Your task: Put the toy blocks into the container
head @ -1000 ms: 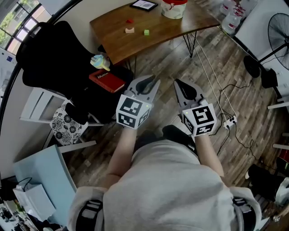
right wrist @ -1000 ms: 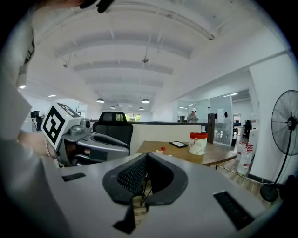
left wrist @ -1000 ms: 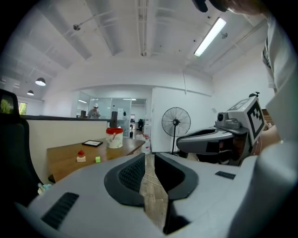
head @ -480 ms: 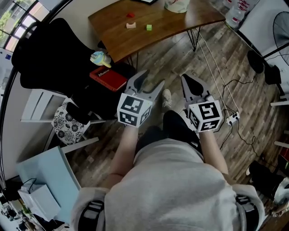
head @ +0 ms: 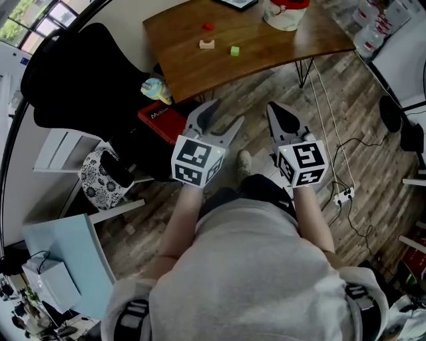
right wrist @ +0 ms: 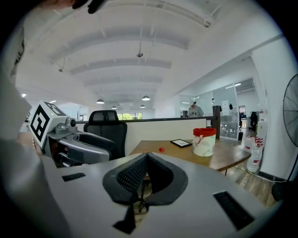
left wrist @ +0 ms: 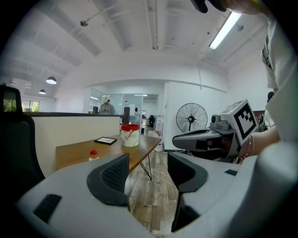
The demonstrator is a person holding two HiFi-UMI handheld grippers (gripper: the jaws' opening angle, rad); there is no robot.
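Resting on the far table (head: 279, 46), well apart from both claws, are three toy blocks: a red block (head: 208, 26) farthest, a tan block (head: 207, 44) just near of it, and a green block (head: 234, 50) to the right of the tan one. None touches another. The container (head: 285, 13), white with a red rim, stands upright farther right on the same table, with a flat dark tablet (head: 234, 2) lying to its left at the far edge.

Nearer than the table, over the wood floor (head: 266, 90), the person holds both claws side by side, pointing toward the table. The left claw (head: 223, 116) has just been opening; its jaws stand wide with nothing between them, and its own view shows only floor and table through the gap. The right claw (head: 279, 114) has its jaws pressed together and holds nothing.

To the left of the left claw, a black chair (head: 80, 73) sits by the table's left end, and a red book (head: 162, 120) lies below it. A shoe (head: 245, 162) shows on the floor between the two claws.
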